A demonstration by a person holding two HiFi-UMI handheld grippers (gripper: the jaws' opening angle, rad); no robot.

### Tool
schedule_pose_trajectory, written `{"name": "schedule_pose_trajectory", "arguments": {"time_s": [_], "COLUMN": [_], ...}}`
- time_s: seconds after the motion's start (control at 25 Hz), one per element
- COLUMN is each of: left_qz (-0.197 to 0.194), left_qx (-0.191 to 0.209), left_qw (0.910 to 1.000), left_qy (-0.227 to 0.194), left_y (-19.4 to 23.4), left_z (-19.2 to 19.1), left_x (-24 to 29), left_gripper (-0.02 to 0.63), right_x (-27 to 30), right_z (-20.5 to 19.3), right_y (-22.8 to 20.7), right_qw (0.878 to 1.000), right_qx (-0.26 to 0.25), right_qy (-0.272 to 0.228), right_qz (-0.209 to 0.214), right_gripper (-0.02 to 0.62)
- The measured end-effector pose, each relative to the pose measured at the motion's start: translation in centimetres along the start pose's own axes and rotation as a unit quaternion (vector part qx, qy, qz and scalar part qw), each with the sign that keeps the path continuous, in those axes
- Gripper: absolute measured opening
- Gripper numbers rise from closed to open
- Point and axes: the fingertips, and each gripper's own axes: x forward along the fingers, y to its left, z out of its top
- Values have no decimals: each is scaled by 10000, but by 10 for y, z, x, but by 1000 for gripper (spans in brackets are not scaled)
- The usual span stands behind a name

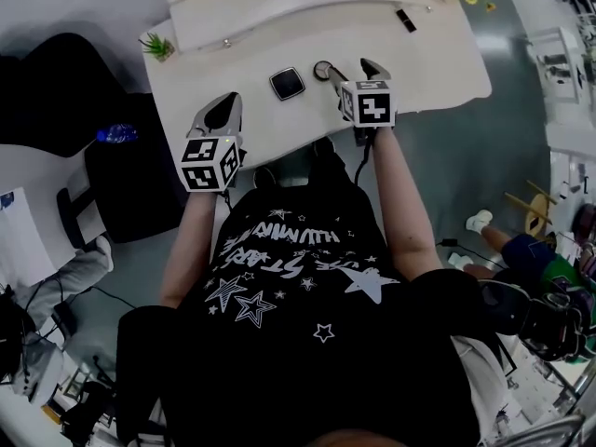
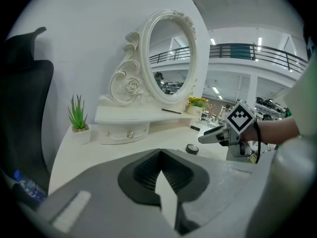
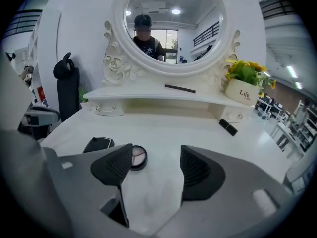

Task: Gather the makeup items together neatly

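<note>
The right tongs (image 3: 156,156) are hanging just above the white surface (image 3: 198,128) with their jaws standing well apart and nothing between them. The round compact (image 3: 137,157) is lying flat on the surface just beside the left jaw, ungripped. It is sitting close to the square black case (image 3: 99,144), so these two are looking like the start of the gathered group near the front middle of the surface. The left tongs (image 2: 159,165) are pointing across the surface with their jaws pressed together on nothing, probably because that hand is only waiting at the near edge while the other one is working. A black lipstick (image 3: 228,127) is lying well apart from the pair, by the foot of the shelf (image 3: 148,95) near the flower pot (image 3: 241,92). A thin dark pencil (image 3: 180,89) is resting up on that shelf under the mirror (image 3: 168,24). Both are sitting outside the group, so the gathering is looking only partly done. The wide gape of the right tongs is suiting a reach for another piece, most likely the lipstick on that side. Since it is lying on its side, it is likely to roll if nudged rather than pinched squarely across its body.
</note>
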Motion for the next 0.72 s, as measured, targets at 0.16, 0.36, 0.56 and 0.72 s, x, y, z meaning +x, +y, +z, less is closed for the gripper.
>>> {"name": "schedule_pose_trajectory", "arguments": {"time_s": [0.16, 0.36, 0.56, 0.72], "left_qz": [149, 316, 494, 603], "left_qx": [-45, -87, -109, -110], "left_qw": [9999, 9995, 9987, 9981], "left_qy": [-9, -39, -42, -24], "left_y": [-9, -28, -47, -62], "left_z": [8, 20, 29, 34], "left_x": [18, 44, 72, 91], "left_gripper": [2, 2, 2, 2], "right_x": [7, 19, 34, 46], "right_z": [2, 14, 24, 27], "right_y": [-25, -69, -123, -164], "right_qw": [10000, 10000, 10000, 9998], "right_qx": [14, 20, 6, 66], "right_qy": [9, -64, -59, -75], "right_qz": [54, 55, -72, -169], "right_gripper": [330, 328, 321, 307]}}
